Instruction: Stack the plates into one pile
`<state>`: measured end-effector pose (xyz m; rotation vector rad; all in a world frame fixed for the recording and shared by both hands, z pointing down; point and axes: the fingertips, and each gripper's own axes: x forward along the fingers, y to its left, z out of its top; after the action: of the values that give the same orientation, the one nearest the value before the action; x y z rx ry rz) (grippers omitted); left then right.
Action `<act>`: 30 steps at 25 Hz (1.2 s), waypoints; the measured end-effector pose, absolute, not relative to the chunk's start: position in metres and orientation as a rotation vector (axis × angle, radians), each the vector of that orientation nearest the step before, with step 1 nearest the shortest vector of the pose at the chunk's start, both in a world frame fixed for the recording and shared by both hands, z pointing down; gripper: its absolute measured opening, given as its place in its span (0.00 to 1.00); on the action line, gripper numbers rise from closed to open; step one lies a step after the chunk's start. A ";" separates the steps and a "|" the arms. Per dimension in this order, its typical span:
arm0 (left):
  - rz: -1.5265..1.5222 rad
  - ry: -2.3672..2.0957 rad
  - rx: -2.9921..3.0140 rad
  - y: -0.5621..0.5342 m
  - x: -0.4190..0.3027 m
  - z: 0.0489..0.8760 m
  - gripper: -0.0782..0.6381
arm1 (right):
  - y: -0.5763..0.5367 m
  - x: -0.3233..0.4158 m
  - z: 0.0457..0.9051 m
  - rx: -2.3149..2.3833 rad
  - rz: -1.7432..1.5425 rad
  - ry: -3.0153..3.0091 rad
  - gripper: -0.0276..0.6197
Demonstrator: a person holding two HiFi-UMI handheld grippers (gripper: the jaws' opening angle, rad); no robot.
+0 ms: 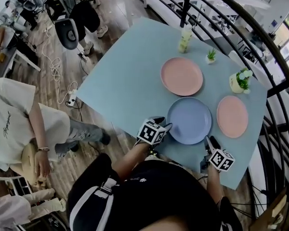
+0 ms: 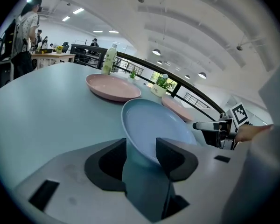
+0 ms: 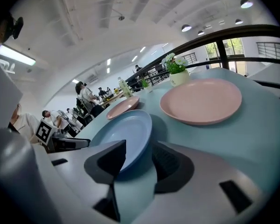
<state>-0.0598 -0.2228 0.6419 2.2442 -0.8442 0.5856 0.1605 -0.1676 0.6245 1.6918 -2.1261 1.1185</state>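
Blue plate (image 1: 189, 120) is pinched at opposite rims by left gripper (image 1: 164, 126) and right gripper (image 1: 208, 140).

I see a pale blue tabletop (image 1: 125, 81) standing cornerwise on a wooden floor (image 1: 115, 8). Near its far corner a clear bottle (image 1: 185, 38) with a greenish label stands upright. Along the far right edge from it sits a small green plant (image 1: 211, 56) in a white pot. Farther down that edge is a larger white pot of pale flowers (image 1: 240, 81). A dark curved railing (image 1: 245, 37) runs beyond that edge. Off the left edge, well apart from the tabletop, I see a person in a white shirt (image 1: 14, 124). A black office chair (image 1: 67, 32) stands beyond the person, and white cables (image 1: 55, 71) trail across the floor.
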 end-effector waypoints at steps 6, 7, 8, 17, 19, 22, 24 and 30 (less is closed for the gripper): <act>0.606 -0.891 2.188 -0.218 -0.049 0.656 0.36 | -0.173 0.174 0.646 1.630 1.110 -2.067 0.33; 0.610 -0.899 2.175 -0.218 -0.048 0.659 0.36 | -0.175 0.174 0.648 1.614 1.111 -2.066 0.34; 0.611 -0.905 2.165 -0.216 -0.047 0.661 0.36 | -0.175 0.175 0.650 1.602 1.117 -2.067 0.35; 0.573 -0.982 2.089 -0.212 -0.047 0.665 0.35 | -0.179 0.153 0.649 1.495 1.227 -2.149 0.30; 0.575 -0.994 2.069 -0.211 -0.048 0.666 0.34 | -0.180 0.146 0.650 1.475 1.237 -2.164 0.25; 0.569 -1.018 2.054 -0.207 -0.048 0.664 0.33 | -0.178 0.145 0.650 1.485 1.255 -2.158 0.22; 0.556 -1.038 2.050 -0.204 -0.049 0.660 0.33 | -0.177 0.146 0.647 1.493 1.274 -2.169 0.22; 0.533 -1.103 2.058 -0.200 -0.051 0.643 0.33 | -0.180 0.146 0.632 1.491 1.259 -2.233 0.21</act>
<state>-0.0511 -0.1998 0.6434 2.0577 -1.1028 0.5326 0.1458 -0.1796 0.6320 1.4909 -2.2330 1.2594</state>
